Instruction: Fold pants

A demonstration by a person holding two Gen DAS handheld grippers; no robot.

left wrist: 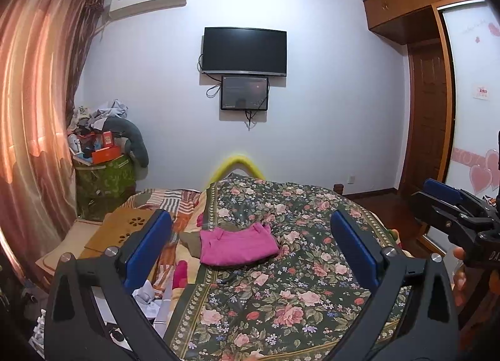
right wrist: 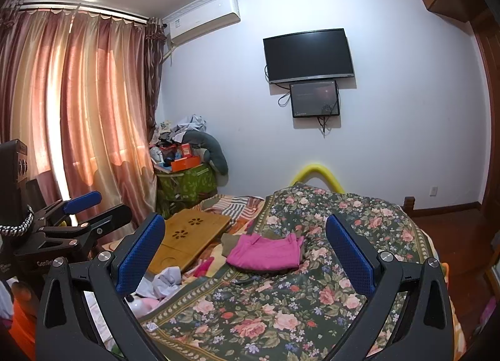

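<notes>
Pants [left wrist: 238,247], pink, lie in a compact folded bundle on the flowered bedspread [left wrist: 281,304], ahead of both sets of jaws and roughly centred between the blue pads [left wrist: 147,251] in each wrist view. We note the left gripper [left wrist: 250,245] with jaws spread wide, nothing between them. The right gripper [right wrist: 245,248] is likewise spread and empty. Neither touches the cloth; both hang above the bed, well short of the bundle.

Handling, as we judge it: light, soft fabric with no stiffness, so it will sag and drape from any single pinch. Layers look stacked, and a shallow bite may lift only the top layer. The bedspread beneath is also soft and wrinkled, and a low pinch could catch it along with the pants.

Where to take hold: we would pinch the two near corners of the bundle, one per gripper, going through all layers at the edge. What looks like the waistband end lies beyond the jaws; a darker olive cloth [right wrist: 229,240] peeks out just left of it, which we should avoid grabbing. Whether more folding remains we cannot tell.
</notes>
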